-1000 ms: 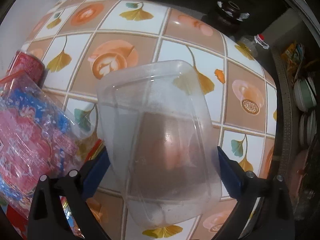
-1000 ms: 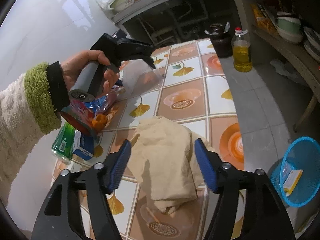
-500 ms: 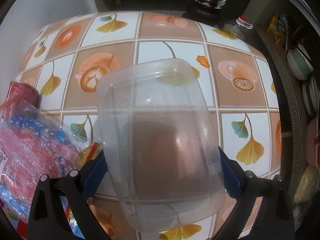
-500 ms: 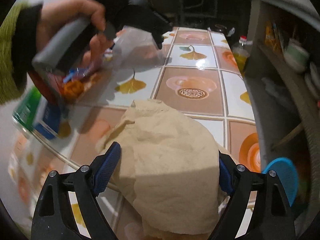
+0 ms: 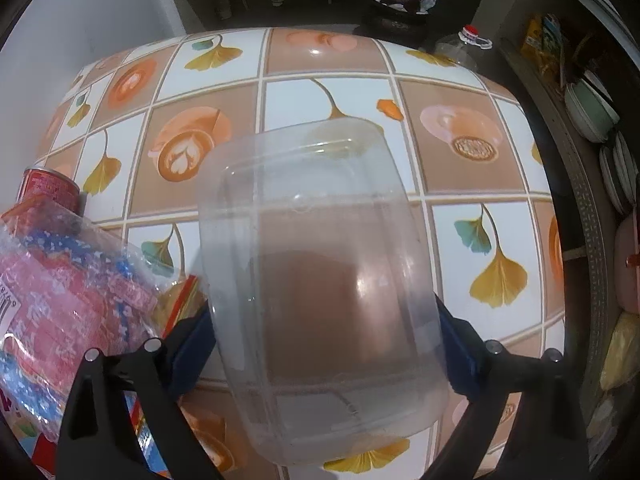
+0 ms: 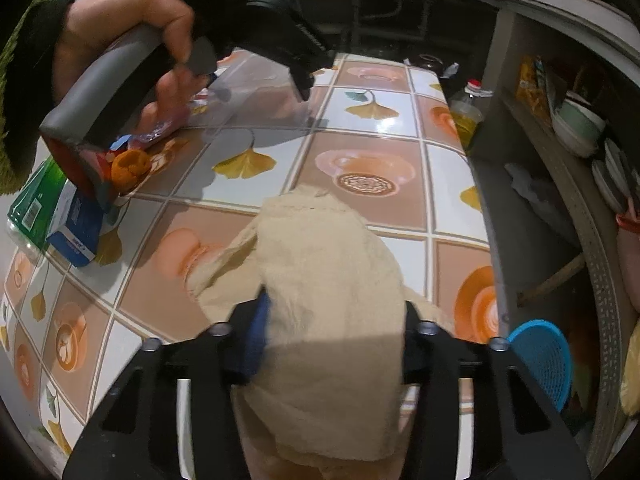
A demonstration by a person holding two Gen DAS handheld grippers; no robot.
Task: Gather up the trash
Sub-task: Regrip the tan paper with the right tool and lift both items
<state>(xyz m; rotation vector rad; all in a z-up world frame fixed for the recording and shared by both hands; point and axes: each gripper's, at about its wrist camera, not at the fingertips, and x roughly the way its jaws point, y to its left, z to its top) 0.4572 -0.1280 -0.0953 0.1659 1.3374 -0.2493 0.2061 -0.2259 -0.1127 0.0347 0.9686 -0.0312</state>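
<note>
My left gripper (image 5: pixel 324 340) is shut on a clear plastic food container (image 5: pixel 316 280) and holds it above the tiled table (image 5: pixel 452 236); it also shows in the right wrist view (image 6: pixel 256 92), held by a hand. My right gripper (image 6: pixel 332 332) is shut on a crumpled beige paper towel (image 6: pixel 320 304) that bulges between the blue pads low over the table. A blue mesh bin (image 6: pixel 540 360) stands on the floor past the table's right edge.
A red snack bag (image 5: pixel 60 304) and a red can (image 5: pixel 48 188) lie at the left. A green and blue box (image 6: pixel 52 216) and an orange peel (image 6: pixel 130 166) sit nearby. An oil bottle (image 6: pixel 466 116) and shelves with bowls (image 6: pixel 580 124) are at the right.
My right gripper came down over the paper towel and closed on it. My left gripper kept hold of the container and shifted a little across the table.
</note>
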